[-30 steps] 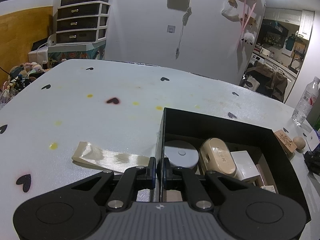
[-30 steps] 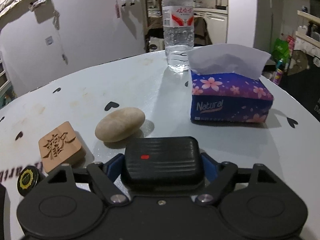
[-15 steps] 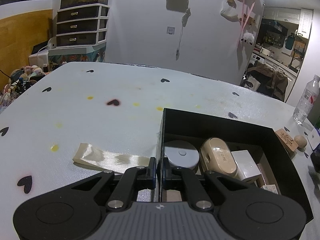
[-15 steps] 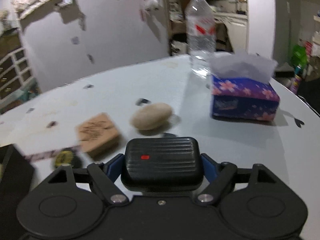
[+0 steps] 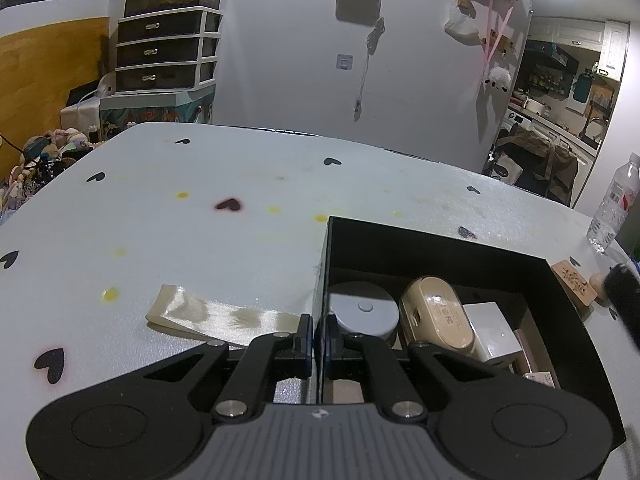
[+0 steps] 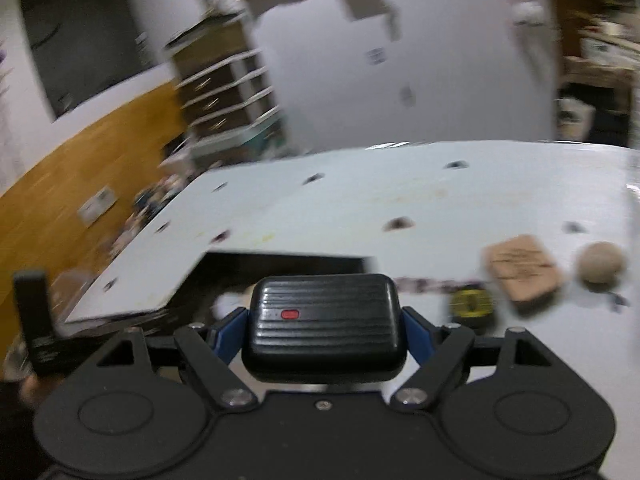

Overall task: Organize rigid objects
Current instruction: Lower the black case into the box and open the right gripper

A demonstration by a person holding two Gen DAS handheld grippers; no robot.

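Observation:
An open black box (image 5: 440,248) lies on the white table and holds a grey round disc (image 5: 362,312), a beige case (image 5: 438,314) and a white cube (image 5: 494,334). My left gripper (image 5: 319,338) is shut on the box's left wall. My right gripper (image 6: 324,332) is shut on a black ribbed case (image 6: 324,324) with a red mark, held above the table just before the box (image 6: 280,264). This view is blurred. In the left wrist view a dark blur (image 5: 624,296) shows at the right edge beyond the box.
A carved wooden block (image 6: 522,272), a wooden egg (image 6: 600,266) and a small black and yellow disc (image 6: 470,304) lie right of the box. A cream ribbon (image 5: 208,316) lies left of it. A water bottle (image 5: 612,208) stands at the far right edge.
My right gripper has swung left and risen with the black case, away from the tissue box and bottle, and now faces the black box. The left gripper has stayed on the box wall.

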